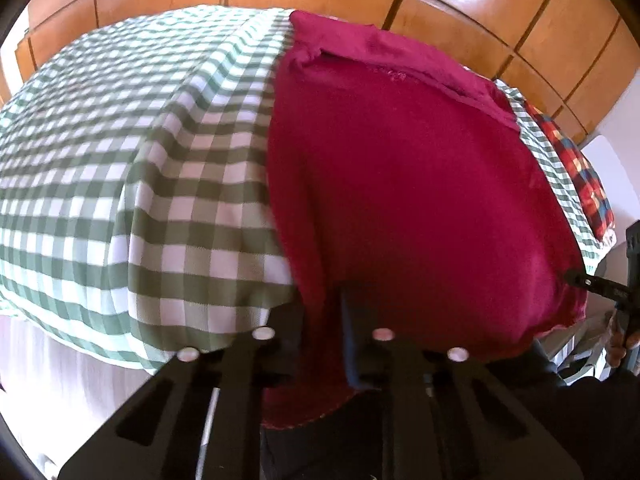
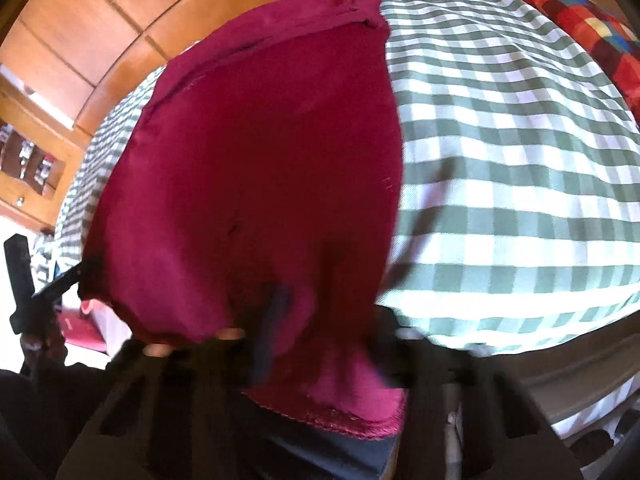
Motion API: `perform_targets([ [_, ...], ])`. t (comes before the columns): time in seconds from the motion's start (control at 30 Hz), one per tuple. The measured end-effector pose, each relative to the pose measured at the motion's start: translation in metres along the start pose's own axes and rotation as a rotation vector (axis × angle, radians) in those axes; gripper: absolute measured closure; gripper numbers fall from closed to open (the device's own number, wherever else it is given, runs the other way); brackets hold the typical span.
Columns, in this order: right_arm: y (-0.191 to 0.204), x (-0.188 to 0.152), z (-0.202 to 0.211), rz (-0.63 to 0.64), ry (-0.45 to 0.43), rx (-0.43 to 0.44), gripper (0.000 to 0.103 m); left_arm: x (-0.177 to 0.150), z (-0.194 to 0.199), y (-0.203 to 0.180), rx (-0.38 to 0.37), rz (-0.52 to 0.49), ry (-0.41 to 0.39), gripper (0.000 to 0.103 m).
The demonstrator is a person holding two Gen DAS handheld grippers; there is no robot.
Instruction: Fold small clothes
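1. Between your two claws: one crimson garment [image 1: 400, 184], spread on the green-checked bedcover [image 1: 120, 168], its near hem hanging over the bed's edge toward you.
2. Left gripper [image 1: 324, 344]: jaws closed on the near hem, cloth bunched between the fingers.
3. Right gripper [image 2: 276, 320]: jaws likewise closed on the hem's other corner; blur hides the pads.
4. Handling, as judged: light, limp, thin fabric; it will sag and crease wherever you leave it unsupported. Hold at the hem corners, as now.
5. Edges: the collar end lies farthest ahead of both claws; stitched side seams run straight away from them.
6. Open room: bare checked cover beyond each claw's outer side; a patchwork cushion [image 2: 580, 20] well ahead of the right claw.
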State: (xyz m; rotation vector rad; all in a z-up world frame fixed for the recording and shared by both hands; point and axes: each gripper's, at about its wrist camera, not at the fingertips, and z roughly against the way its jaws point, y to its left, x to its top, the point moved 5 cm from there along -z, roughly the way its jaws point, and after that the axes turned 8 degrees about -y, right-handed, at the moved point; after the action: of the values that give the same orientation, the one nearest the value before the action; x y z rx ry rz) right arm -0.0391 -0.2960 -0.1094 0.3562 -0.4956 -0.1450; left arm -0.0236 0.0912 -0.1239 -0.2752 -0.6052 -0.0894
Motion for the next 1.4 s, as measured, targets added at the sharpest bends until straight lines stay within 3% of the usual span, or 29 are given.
perform_targets([
  [0.17,0.015,0.033,0.013,-0.032,-0.089,0.114,0.093,0.028,0.016,-0.009,-0.112,0.021,-0.053,0.094],
  [0.4,0.002,0.093,0.001,-0.125,-0.168,0.169,0.093,0.086,0.008,-0.014,-0.254,0.116,-0.136,0.095],
  [0.57,-0.015,0.125,-0.020,-0.180,-0.183,0.137,0.093,0.134,-0.020,-0.006,-0.263,0.168,-0.163,0.096],
  [0.73,-0.025,0.161,-0.040,-0.216,-0.196,0.118,0.093,0.182,-0.063,0.007,-0.184,0.211,-0.158,0.095],
  [0.8,-0.028,0.172,-0.045,-0.243,-0.191,0.142,0.089,0.196,-0.075,0.013,-0.153,0.227,-0.161,0.084],
  [0.83,-0.027,0.175,-0.046,-0.256,-0.186,0.162,0.084,0.202,-0.079,0.018,-0.133,0.248,-0.165,0.063],
  [0.87,-0.026,0.177,-0.044,-0.264,-0.185,0.181,0.070,0.209,-0.080,0.026,-0.112,0.288,-0.194,0.040],
  [0.9,-0.025,0.177,-0.040,-0.264,-0.199,0.199,0.042,0.210,-0.078,0.033,-0.108,0.308,-0.216,0.035],
  [0.97,-0.026,0.176,-0.026,-0.257,-0.250,0.200,0.015,0.210,-0.071,0.045,-0.109,0.336,-0.240,0.034],
  [1.07,-0.037,0.165,-0.008,-0.278,-0.261,0.214,0.015,0.193,-0.066,0.059,-0.116,0.335,-0.231,0.034],
  [1.2,-0.054,0.127,0.007,-0.279,-0.255,0.166,0.015,0.153,-0.066,0.062,-0.110,0.253,-0.172,0.034],
  [1.37,-0.051,0.098,-0.012,-0.222,-0.223,0.072,0.015,0.114,-0.070,0.049,-0.105,0.191,-0.129,0.035],
  [1.4,-0.050,0.101,-0.019,-0.221,-0.230,0.064,0.021,0.114,-0.071,0.046,-0.097,0.181,-0.132,0.038],
])
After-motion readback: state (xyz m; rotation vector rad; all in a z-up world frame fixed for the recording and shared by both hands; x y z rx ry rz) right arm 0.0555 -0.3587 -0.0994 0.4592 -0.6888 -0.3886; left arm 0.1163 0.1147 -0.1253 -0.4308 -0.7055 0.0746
